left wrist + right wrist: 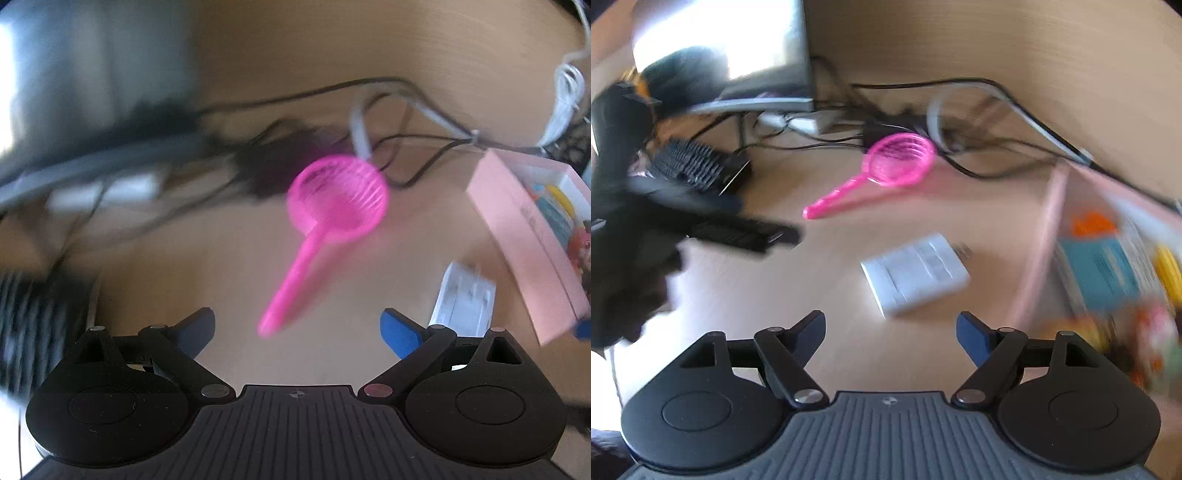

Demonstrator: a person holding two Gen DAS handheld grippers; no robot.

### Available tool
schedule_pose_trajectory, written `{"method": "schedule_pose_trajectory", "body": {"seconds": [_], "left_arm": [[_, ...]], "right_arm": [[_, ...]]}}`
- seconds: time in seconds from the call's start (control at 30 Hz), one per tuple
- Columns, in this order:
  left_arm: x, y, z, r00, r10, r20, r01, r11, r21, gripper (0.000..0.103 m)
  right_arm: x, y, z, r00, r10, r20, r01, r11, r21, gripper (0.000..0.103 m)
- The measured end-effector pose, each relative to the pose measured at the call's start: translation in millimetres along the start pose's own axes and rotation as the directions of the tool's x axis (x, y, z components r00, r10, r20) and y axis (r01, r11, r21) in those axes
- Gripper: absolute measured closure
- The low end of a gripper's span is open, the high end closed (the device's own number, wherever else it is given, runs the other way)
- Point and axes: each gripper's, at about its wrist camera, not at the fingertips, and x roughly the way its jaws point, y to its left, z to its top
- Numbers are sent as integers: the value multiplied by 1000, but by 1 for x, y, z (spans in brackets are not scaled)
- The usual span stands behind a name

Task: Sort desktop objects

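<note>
Left wrist view: left gripper (297, 328) has its jaws spread wide, holding nothing.
Pink strainer (332, 206): lies on the wooden desk (369, 55), handle pointing toward the left gripper.
Right gripper (891, 330): jaws apart, empty.
White adapter (916, 273): on the desk, ahead of the right gripper.
Pink box (524, 236): right of the strainer, open.
Black cables (960, 83): behind the strainer.

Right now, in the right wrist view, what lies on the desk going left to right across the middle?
Black hairbrush → pink plastic strainer → white rectangular device → pink box of colourful items. Cables run behind them.
</note>
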Motion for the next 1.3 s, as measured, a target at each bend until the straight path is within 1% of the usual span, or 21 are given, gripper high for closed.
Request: {"method": "schedule_pose_trajectory", "body": {"seconds": [0.1, 0.17, 0.27, 0.37, 0.4, 0.43, 0.47, 0.5, 0.53, 0.57, 0.63, 0.7, 0.77, 0.8, 0.87, 1.03, 1.1, 1.13, 1.17, 1.23, 1.3], "left_arm": [[26, -16, 30, 999, -36, 13, 36, 998, 47, 4], [44, -24, 47, 999, -42, 1, 42, 998, 52, 4], [65, -32, 64, 1000, -12, -7, 12, 998, 62, 4], [75, -35, 71, 1000, 4, -17, -3, 998, 63, 7], [76, -36, 71, 1000, 2, -11, -2, 998, 69, 10], [77, -37, 70, 1000, 2, -10, -1, 997, 78, 25], [77, -37, 69, 1000, 1, -16, 1, 996, 84, 37], [77, -35, 66, 1000, -6, -25, 8, 997, 83, 44], [76, -31, 64, 999, -15, -32, 18, 997, 76, 55], [73, -27, 60, 999, -26, -38, 28, 997, 66, 61], [66, -19, 51, 998, -38, -48, 41, 998, 42, 67], [55, -9, 34, 997, -52, -64, 53, 999, 13, 68], [43, 0, 16, 995, -55, -78, 54, 998, -10, 69], [36, 4, 7, 995, -54, -84, 53, 998, -17, 69], [19, 10, -11, 993, -62, -99, 58, 997, -46, 69], [-17, 8, -53, 988, -87, -125, 78, 994, -78, 68], [-27, 2, -64, 985, -105, -135, 95, 992, -81, 65], [-34, 0, -69, 986, -105, -133, 95, 992, -78, 57], [-41, -4, -73, 988, -92, -125, 84, 994, -70, 45], [-55, -10, -75, 995, -57, -83, 54, 998, -43, 35], [-67, -15, -71, 999, -46, -27, 45, 999, -28, 32]], "right_arm": [[-17, -14, -11, 996, -79, 38, 77, 996, 50, 19], [-31, -22, -15, 982, -176, 70, 172, 984, 55, 19], [-51, -40, -15, 940, -320, 119, 313, 947, 76, 18], [-59, -65, -7, 887, -438, 145, 413, 894, 175, 13], [-59, -78, -4, 869, -474, 139, 440, 871, 218, 13], [-57, -89, -1, 857, -498, 131, 455, 852, 259, 13], [-57, -100, 1, 853, -508, 122, 459, 840, 289, 13], [-55, -110, 2, 847, -520, 110, 465, 825, 321, 13], [-51, -121, 4, 846, -525, 99, 464, 814, 349, 13], [-46, -128, 5, 861, -499, 96, 436, 823, 363, 13], [-34, -143, 8, 867, -493, 72, 431, 816, 385, 13], [-23, -149, 11, 875, -481, 53, 426, 816, 391, 12], [-17, -151, 11, 877, -478, 46, 426, 818, 388, 7], [-15, -151, 12, 880, -473, 47, 421, 821, 387, 2], [-12, -151, 16, 886, -461, 54, 405, 825, 394, 0], [-10, -127, 23, 932, -347, 104, 299, 899, 319, 0], [-9, -113, 25, 932, -343, 121, 302, 916, 265, 0], [-10, -103, 25, 926, -354, 135, 319, 920, 227, 0], [-12, -95, 24, 923, -356, 148, 325, 924, 199, 0], [-24, -80, 19, 918, -352, 185, 328, 933, 146, 0], [-41, -70, 10, 920, -330, 210, 310, 943, 121, 0]]}}
